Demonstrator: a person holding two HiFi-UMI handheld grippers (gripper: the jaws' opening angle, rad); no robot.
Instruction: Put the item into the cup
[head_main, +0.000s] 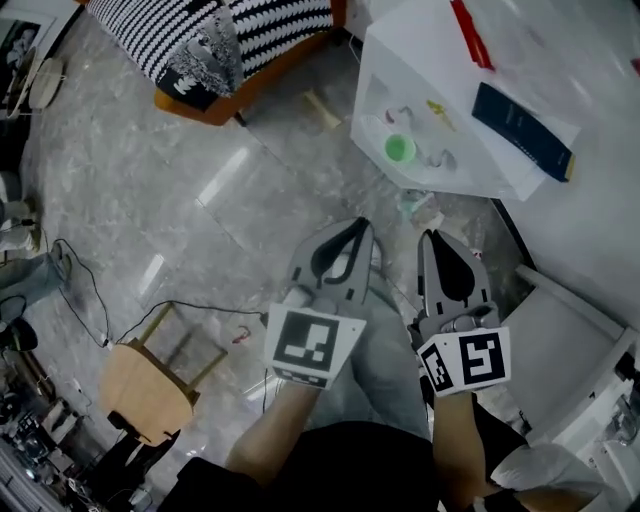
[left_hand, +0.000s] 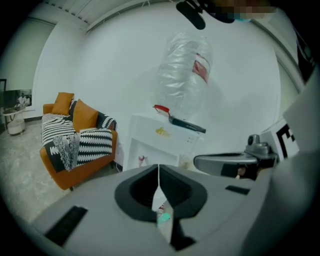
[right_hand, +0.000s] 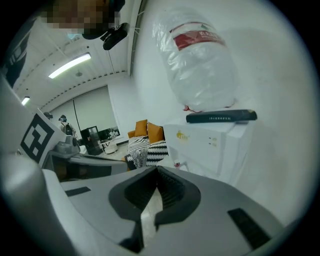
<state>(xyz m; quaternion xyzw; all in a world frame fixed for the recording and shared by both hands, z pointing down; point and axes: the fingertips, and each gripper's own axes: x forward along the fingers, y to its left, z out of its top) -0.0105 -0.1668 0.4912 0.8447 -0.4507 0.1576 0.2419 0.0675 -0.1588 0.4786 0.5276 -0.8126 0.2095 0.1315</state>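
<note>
Both claws are closed on nothing: the left gripper (head_main: 353, 230) and the right gripper (head_main: 433, 240) hang side by side, well short of the dispenser (head_main: 410, 70). The green cup (head_main: 400, 149) stands in the dispenser's front recess. Which item is meant I cannot tell; a dark box (head_main: 522, 130) lies on the dispenser's top. The trouble I'd expect is that recess. It looks cramped and the cup looks light, so a jaw coming in carelessly could tip it or push it off its ledge.
</note>
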